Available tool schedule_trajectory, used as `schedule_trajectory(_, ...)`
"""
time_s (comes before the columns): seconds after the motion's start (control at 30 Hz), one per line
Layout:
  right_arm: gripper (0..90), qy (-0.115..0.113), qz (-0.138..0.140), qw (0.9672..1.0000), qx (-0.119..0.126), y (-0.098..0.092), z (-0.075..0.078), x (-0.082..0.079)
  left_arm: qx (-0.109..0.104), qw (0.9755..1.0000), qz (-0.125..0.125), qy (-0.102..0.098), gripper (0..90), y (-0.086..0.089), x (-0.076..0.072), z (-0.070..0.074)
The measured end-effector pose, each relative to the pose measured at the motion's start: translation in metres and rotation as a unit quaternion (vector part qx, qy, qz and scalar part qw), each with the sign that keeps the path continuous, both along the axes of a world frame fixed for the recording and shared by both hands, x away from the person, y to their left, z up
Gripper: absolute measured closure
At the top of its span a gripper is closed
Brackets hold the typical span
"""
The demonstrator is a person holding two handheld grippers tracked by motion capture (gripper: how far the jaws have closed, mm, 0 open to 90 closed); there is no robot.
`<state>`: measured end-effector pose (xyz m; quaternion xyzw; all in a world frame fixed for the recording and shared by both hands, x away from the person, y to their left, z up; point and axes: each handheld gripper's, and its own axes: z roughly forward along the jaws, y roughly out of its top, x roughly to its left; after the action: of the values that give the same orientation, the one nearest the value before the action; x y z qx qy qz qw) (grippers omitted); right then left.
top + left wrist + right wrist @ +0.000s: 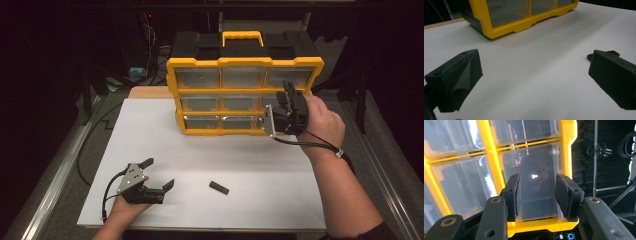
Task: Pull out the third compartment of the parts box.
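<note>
A yellow-framed organiser [245, 62] with clear drawers and a black body stands upright at the back of the white table [210, 155]. My right gripper [290, 91] is held up against its right column, at the middle row. In the right gripper view the right gripper [537, 182] has its jaws partly apart in front of a clear drawer [536, 160], and nothing is pinched between the pads. My left gripper [159, 173] rests at the table's front left with jaws wide apart. The left gripper [534, 55] looks across bare table toward the organiser [524, 23].
A small black bar [218, 187] lies on the table between the two hands. Cables [150, 45] hang in the dark behind the organiser at the back left. Metal rails [55, 180] run along the table's sides. A stand [596, 157] shows to the organiser's right.
</note>
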<state>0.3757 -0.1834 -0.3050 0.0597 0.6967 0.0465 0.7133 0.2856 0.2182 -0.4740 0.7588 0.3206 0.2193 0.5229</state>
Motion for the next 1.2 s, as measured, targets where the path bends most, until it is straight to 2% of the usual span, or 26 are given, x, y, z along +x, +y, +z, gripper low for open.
schedule_trajectory(0.23, 62.2, -0.009, -0.011, 0.9999, -0.005, -0.003, 0.015, 0.011, 0.001, 1.0000, -0.001, -0.001, 0.1, 0.000, 0.000, 0.000)
schedule_trajectory(0.5, 67.1, -0.012, -0.018, 0.9997, -0.014, -0.004, 0.020, 0.022, -0.001, 1.0000, -0.001, -0.002, 0.2, 0.001, -0.001, 0.000)
schedule_trajectory(0.53, 70.3, -0.008, -0.024, 0.9995, -0.021, -0.004, 0.021, 0.025, 0.000, 1.0000, -0.001, -0.002, 0.2, 0.001, -0.001, 0.000)
schedule_trajectory(0.63, 71.4, -0.007, -0.025, 0.9994, -0.022, -0.005, 0.022, 0.028, 0.000, 1.0000, -0.002, -0.001, 0.2, 0.001, -0.001, 0.000)
schedule_trajectory(0.83, 76.1, -0.008, -0.029, 0.9988, -0.040, -0.007, 0.023, 0.032, 0.001, 1.0000, -0.002, -0.001, 0.2, 0.001, -0.001, 0.000)
schedule_trajectory(0.93, 76.0, -0.003, -0.031, 0.9988, -0.038, -0.008, 0.022, 0.032, 0.001, 1.0000, -0.003, -0.001, 0.1, 0.000, -0.001, 0.000)
schedule_trajectory(1.2, 75.1, -0.009, -0.033, 0.9977, -0.059, -0.006, 0.018, 0.035, 0.003, 1.0000, -0.004, 0.001, 0.2, 0.000, -0.001, 0.000)
